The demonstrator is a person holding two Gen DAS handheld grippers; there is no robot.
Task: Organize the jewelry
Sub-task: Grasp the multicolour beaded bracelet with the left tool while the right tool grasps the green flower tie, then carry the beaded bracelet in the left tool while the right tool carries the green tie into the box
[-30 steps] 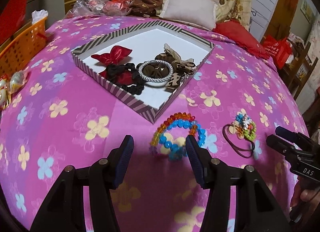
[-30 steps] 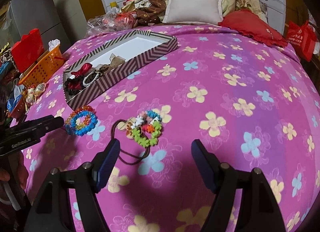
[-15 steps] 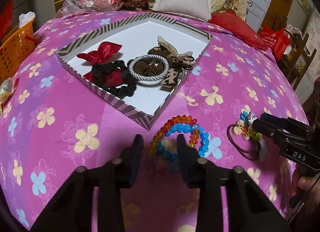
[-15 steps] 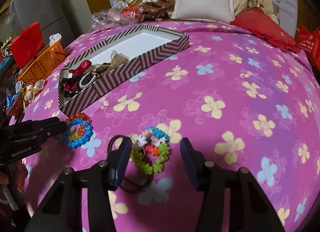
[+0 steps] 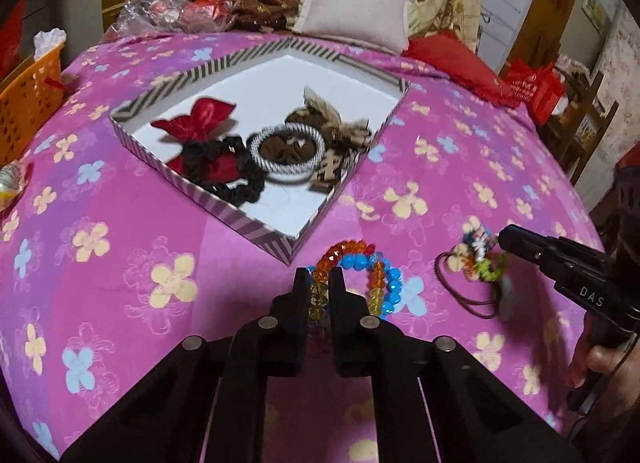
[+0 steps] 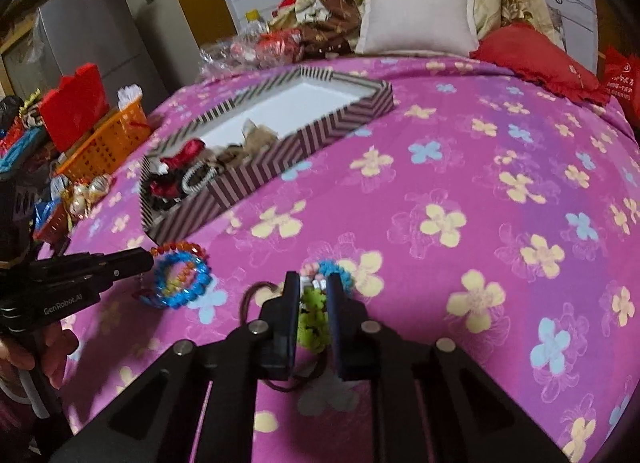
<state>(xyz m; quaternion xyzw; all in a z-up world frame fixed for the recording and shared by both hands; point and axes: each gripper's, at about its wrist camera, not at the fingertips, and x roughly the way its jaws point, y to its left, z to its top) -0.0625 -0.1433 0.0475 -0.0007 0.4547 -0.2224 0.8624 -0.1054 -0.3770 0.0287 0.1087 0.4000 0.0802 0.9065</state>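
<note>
On the pink flowered bedspread (image 5: 120,263), a bracelet of orange and blue beads (image 5: 384,279) lies just in front of the striped box (image 5: 224,207). My left gripper (image 5: 319,283) is shut on the bracelet's left side. It also shows at the left of the right wrist view as the left gripper (image 6: 148,259) at the bracelet (image 6: 180,279). A flower hair tie (image 6: 314,315) with green, blue and pink beads and a brown elastic sits between the jaws of my right gripper (image 6: 313,287), which are closing and pressing on it. In the left wrist view the right gripper (image 5: 506,237) meets the hair tie (image 5: 480,259).
The striped box (image 6: 280,167) holds a red bow (image 5: 200,121), a black scrunchie (image 5: 236,183), a silver bangle (image 5: 288,151) and brown bows. An orange basket (image 5: 28,95) stands off the bed's left edge. A pale pillow (image 5: 356,19) and red cushion (image 5: 452,59) lie at the far end.
Both grippers went from wide open to closed, the left around the beaded bracelet and the right around the flower hair tie. Both edged slightly forward onto their items.
</note>
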